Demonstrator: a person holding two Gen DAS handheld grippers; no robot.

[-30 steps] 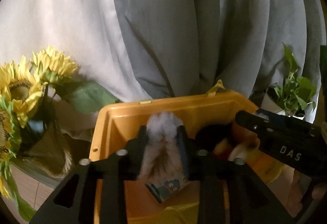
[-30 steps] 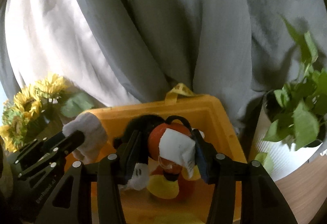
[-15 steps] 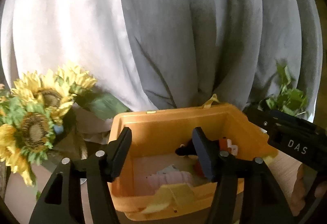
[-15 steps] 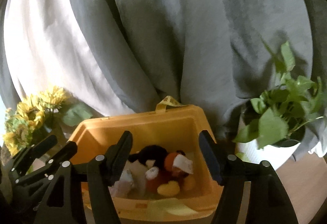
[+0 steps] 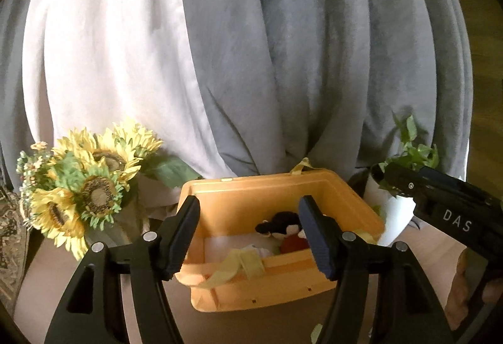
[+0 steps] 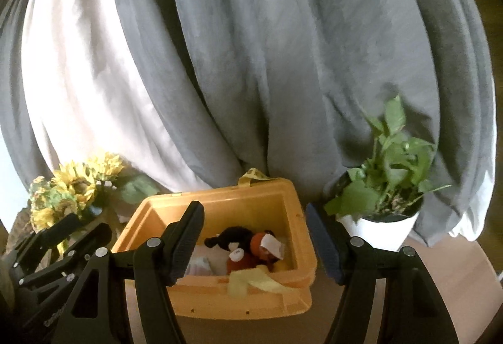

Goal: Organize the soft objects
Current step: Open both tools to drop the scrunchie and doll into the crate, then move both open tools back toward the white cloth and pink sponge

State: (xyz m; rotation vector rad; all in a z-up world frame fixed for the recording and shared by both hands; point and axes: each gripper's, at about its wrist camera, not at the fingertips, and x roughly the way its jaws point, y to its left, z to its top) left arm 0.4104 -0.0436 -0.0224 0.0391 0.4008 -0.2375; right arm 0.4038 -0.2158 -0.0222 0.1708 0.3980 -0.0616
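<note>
An orange plastic bin (image 5: 257, 180) (image 6: 220, 194) stands on the table in front of both grippers. Inside lie a black and red plush toy (image 5: 283, 223) (image 6: 242, 242) with a white tag, and a pale fluffy toy (image 5: 257, 249) (image 6: 201, 262) beside it. A yellow strap (image 5: 239, 262) (image 6: 251, 279) hangs over the near rim. My left gripper (image 5: 249, 202) hovers short of the bin, its jaws opening with nothing between them. My right gripper (image 6: 254, 208) is open and empty, also held back from the bin.
A bunch of sunflowers (image 5: 88, 187) (image 6: 75, 183) stands left of the bin. A leafy plant in a white pot (image 5: 405, 161) (image 6: 386, 183) stands to its right. Grey and white curtains (image 5: 314, 61) hang close behind. The wooden tabletop (image 6: 456, 275) shows at the right.
Both grippers let go of their toys, which now lie in the bin. Both opened and drew back and up, so the bin looks smaller and farther.
</note>
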